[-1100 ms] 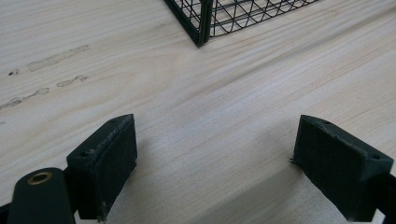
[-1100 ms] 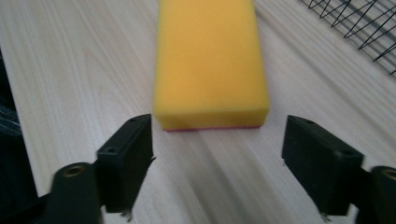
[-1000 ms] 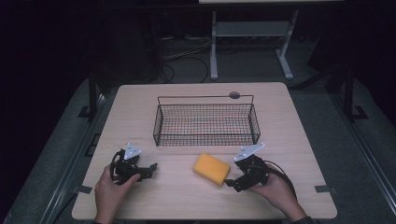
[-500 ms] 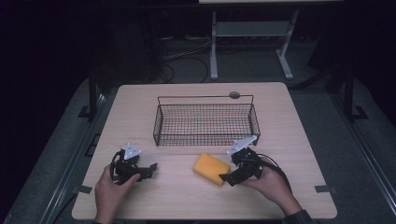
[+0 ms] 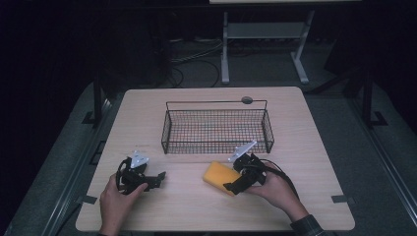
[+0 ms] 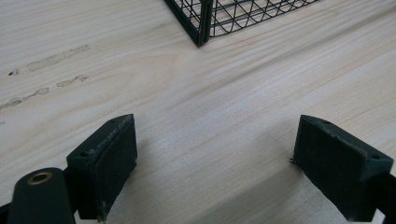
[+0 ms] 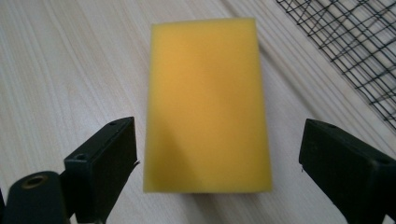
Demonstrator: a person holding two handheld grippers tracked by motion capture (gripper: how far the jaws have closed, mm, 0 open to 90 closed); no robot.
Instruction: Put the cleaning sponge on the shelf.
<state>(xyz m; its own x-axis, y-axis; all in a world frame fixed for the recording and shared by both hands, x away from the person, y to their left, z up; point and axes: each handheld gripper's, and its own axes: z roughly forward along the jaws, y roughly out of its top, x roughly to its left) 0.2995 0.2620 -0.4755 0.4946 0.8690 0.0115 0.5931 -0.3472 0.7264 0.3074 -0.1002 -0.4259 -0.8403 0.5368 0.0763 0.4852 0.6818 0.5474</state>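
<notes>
A yellow sponge [image 5: 219, 176] lies flat on the wooden table [image 5: 147, 113], just in front of a black wire basket [image 5: 216, 104]. My right gripper [image 5: 233, 177] is open, with one jaw on each side of the sponge's near end. In the right gripper view the sponge [image 7: 208, 102] reaches away from between the jaws of that gripper [image 7: 217, 163], with a gap on each side. My left gripper [image 5: 155, 179] rests open at the front left over bare wood. Nothing lies between the jaws of that gripper [image 6: 215, 163], and a corner of the basket [image 6: 201, 25] stands ahead of them.
The basket holds nothing. A small grey round disc [image 5: 247, 100] sits at the table's far edge behind it. Beyond the table, a white stand [image 5: 260, 29] and cables lie on the dark floor. The table's front edge is close under both hands.
My right gripper has slid left toward the sponge, so its jaws now stand on both sides of the sponge's end. The left gripper and the sponge have stayed put.
</notes>
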